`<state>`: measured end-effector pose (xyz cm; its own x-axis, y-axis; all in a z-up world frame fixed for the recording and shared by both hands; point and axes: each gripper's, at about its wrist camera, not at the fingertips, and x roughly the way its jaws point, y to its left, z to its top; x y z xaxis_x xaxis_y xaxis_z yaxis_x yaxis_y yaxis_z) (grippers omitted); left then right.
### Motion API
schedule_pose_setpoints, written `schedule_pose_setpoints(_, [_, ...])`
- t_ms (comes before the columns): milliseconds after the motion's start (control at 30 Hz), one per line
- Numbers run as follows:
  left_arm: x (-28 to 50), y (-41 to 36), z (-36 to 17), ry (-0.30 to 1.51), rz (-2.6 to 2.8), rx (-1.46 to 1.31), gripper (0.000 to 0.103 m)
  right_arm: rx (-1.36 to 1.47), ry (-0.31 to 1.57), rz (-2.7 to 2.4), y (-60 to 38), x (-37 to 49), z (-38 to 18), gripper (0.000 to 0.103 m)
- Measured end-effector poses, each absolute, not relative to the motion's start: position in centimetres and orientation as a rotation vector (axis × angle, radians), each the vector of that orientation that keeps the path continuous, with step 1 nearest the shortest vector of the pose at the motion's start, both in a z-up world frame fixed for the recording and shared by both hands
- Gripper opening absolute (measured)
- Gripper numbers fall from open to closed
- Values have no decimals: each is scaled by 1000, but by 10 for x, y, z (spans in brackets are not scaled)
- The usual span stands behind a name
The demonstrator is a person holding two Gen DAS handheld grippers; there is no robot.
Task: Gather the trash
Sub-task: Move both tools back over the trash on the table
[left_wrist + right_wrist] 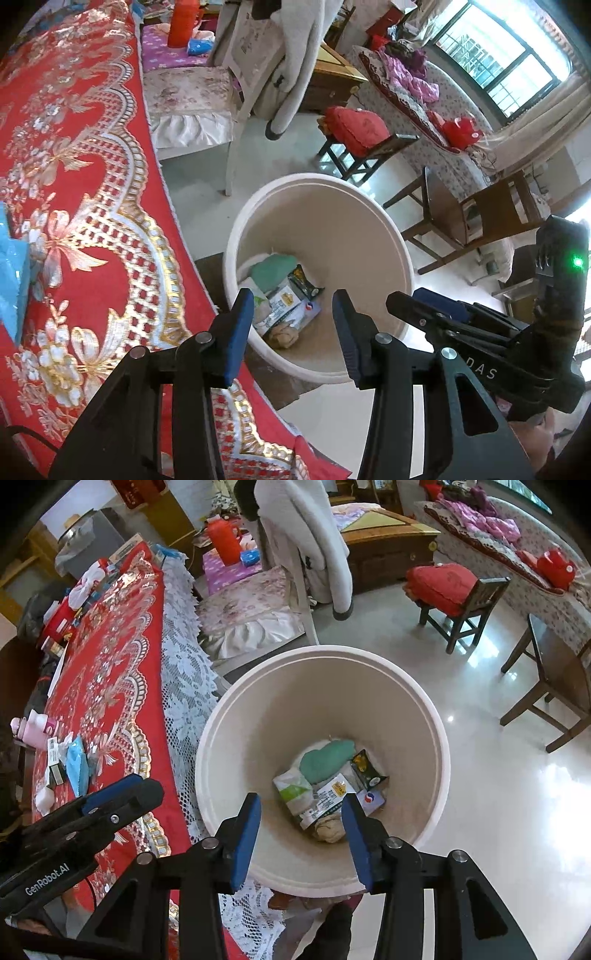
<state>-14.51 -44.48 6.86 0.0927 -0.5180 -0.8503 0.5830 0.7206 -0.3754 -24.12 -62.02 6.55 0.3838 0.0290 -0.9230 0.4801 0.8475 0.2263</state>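
A white trash bin (317,181) (321,651) stands on the floor beside the table. At its bottom lie a green wad (275,271) (327,758), a black-and-yellow wrapper (304,282) (365,770) and other packets and paper. My left gripper (293,306) (122,795) hangs open over the bin's table side, nothing between its blue pads. My right gripper (301,812) (424,306) is open above the bin's mouth, also with nothing in it. On the red tablecloth (74,184) (110,664) lie a blue packet (13,273) (75,768) and a white crumpled tissue (44,799).
A pink bottle (33,731) and small boxes sit at the table's near end, with more clutter at its far end. A chair with a floral cushion (251,605) stands behind the bin. Wooden stools (461,602) and a sofa (517,554) lie to the right across a glossy floor.
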Motion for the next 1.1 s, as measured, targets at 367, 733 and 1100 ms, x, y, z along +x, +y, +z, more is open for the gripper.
schedule_pose_setpoints(367, [-133,-409,75,1206,-732,22,42,462,1156,-247,-590,-216,73,44])
schedule_pose_setpoints(733, [-114,-356,80,1178,-629,-20,42,404,1161,-158,-545,-182,78,50])
schedule_pose_setpoints(1100, [-97,-296,82,1154,-501,-60,48,341,1171,-62,-494,-147,81,60])
